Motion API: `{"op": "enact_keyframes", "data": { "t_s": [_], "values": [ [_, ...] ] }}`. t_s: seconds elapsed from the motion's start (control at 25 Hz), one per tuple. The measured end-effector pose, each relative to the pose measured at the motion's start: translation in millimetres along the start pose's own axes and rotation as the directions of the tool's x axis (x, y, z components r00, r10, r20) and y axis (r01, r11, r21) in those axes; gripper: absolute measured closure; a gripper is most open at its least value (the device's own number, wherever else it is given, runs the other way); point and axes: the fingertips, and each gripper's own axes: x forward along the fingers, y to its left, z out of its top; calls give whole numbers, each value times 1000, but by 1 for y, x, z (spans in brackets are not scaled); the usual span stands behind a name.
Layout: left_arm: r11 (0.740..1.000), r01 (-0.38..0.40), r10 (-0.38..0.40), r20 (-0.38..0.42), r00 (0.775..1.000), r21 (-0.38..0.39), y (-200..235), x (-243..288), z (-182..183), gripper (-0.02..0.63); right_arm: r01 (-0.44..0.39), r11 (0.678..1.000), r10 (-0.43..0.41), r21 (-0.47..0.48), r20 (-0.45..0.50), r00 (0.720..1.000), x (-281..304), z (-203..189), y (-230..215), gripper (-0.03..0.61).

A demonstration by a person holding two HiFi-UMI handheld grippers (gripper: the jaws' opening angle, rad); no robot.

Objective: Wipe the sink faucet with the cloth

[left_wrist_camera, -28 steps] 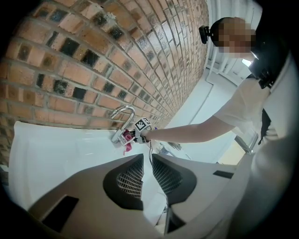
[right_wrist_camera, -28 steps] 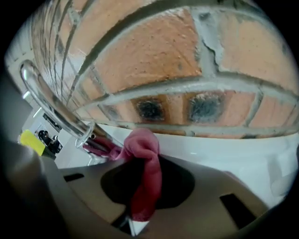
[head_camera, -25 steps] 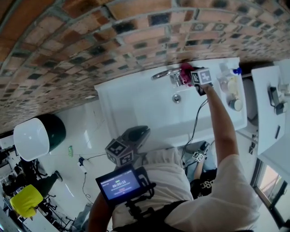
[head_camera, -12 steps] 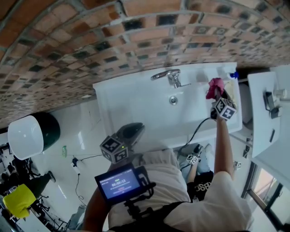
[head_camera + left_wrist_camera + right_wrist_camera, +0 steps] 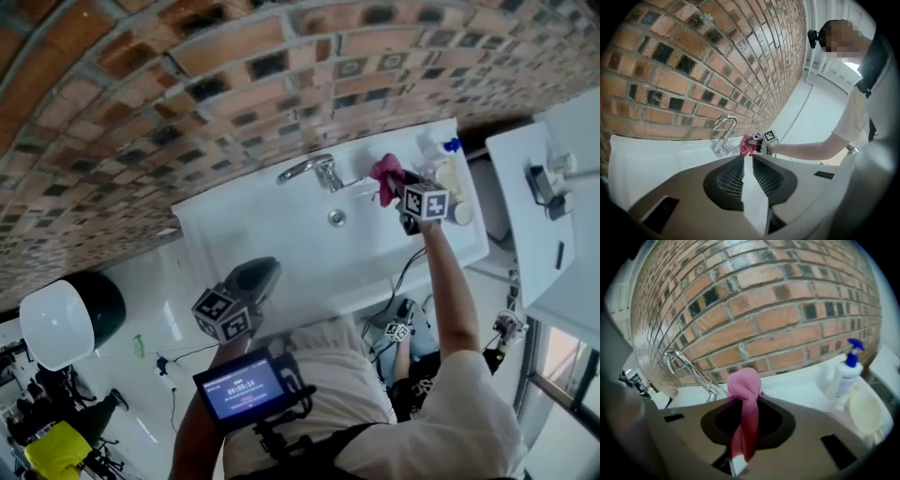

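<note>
The chrome faucet stands at the back of the white sink, against the brick wall. My right gripper is shut on a pink cloth and holds it in the air a little right of the faucet, not touching it. In the right gripper view the cloth bunches up between the jaws, with the faucet to its left. My left gripper hangs low in front of the sink, shut and holding nothing. From the left gripper view I see the faucet and the cloth ahead.
A white spray bottle with a blue nozzle and a pale round dish sit on the sink's right end. A white counter stands further right. A cable hangs below the sink. A black bin with a white lid stands left.
The cloth was at the faucet a second ago, swung out to the right over the sink's end, and has now come back near the faucet. The left gripper stayed low.
</note>
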Motion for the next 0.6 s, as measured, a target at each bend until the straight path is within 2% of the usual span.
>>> {"op": "enact_keyframes", "data": {
  "t_s": [0.08, 0.16, 0.28, 0.36, 0.44, 0.52, 0.6],
  "values": [
    [1000, -3, 3, 0, 1000, 4, 2, 1, 1, 560, -63, 996, 59, -64, -61, 996, 29, 14, 20, 500],
    [1000, -12, 12, 1, 1000, -9, 6, 0, -1, 560, -96, 988, 83, -117, -113, 990, 58, 28, 36, 499],
    [999, -29, 29, 5, 1000, -23, 8, -2, 0, 560, -184, 972, 146, -146, -236, 961, 100, 28, 55, 499],
    [998, -44, 44, 11, 999, -35, 9, -6, -2, 560, -244, 953, 172, -182, -337, 926, 121, 17, 69, 499],
    [998, -53, 54, 16, 998, -43, 11, -8, -5, 560, -287, 923, 158, -257, -428, 890, 136, 4, 77, 499],
    [997, -58, 59, 17, 998, -47, 13, -9, -7, 560, -346, 865, 107, -363, -540, 835, 142, -17, 78, 499],
    [996, -65, 66, 17, 998, -55, 18, -12, -9, 560, -394, 797, 17, -457, -636, 771, 142, -40, 75, 497]
  ]
}}
